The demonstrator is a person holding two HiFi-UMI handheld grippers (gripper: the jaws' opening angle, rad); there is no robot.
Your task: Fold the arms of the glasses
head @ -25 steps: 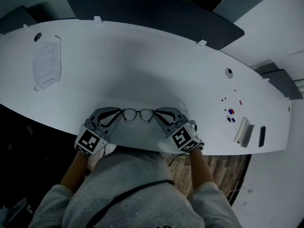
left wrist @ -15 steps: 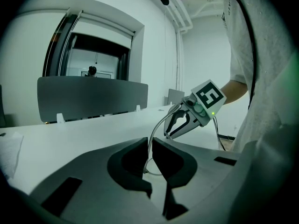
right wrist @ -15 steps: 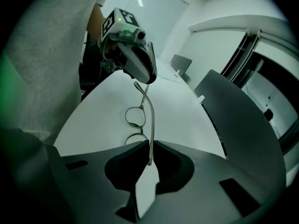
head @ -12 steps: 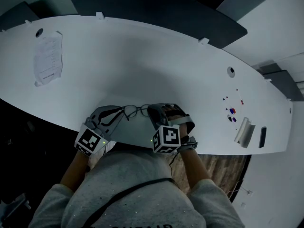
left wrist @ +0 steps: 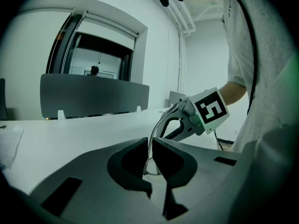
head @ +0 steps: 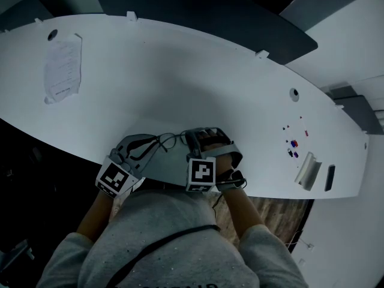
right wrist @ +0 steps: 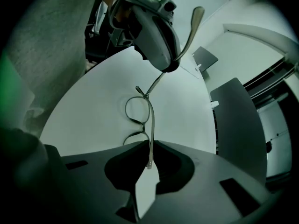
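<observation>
Thin dark-rimmed glasses (head: 170, 140) hang just above the white table (head: 180, 83) near its front edge, between my two grippers. In the right gripper view both lenses (right wrist: 138, 111) show edge-on. My left gripper (head: 154, 142) is shut on one arm, and the thin wire runs up between its jaws (left wrist: 150, 144). My right gripper (head: 193, 138) points steeply down, marker cube facing up, and is shut on the other arm (right wrist: 150, 146). That arm's tip pokes out behind the pads. In the right gripper view the left gripper (right wrist: 164, 65) holds its arm near the hinge, and the earpiece (right wrist: 196, 17) sticks out past it.
A sheet of paper (head: 63, 65) lies at the far left of the table. Small coloured bits (head: 292, 146), a silver object (head: 306, 170) and a dark flat item (head: 329, 177) sit at the right end. A dark partition (head: 198, 11) lines the far edge.
My right gripper has rolled over and slid left toward the left gripper, tipping downward. The glasses arm it holds swung inward with it. The left gripper stayed put.
</observation>
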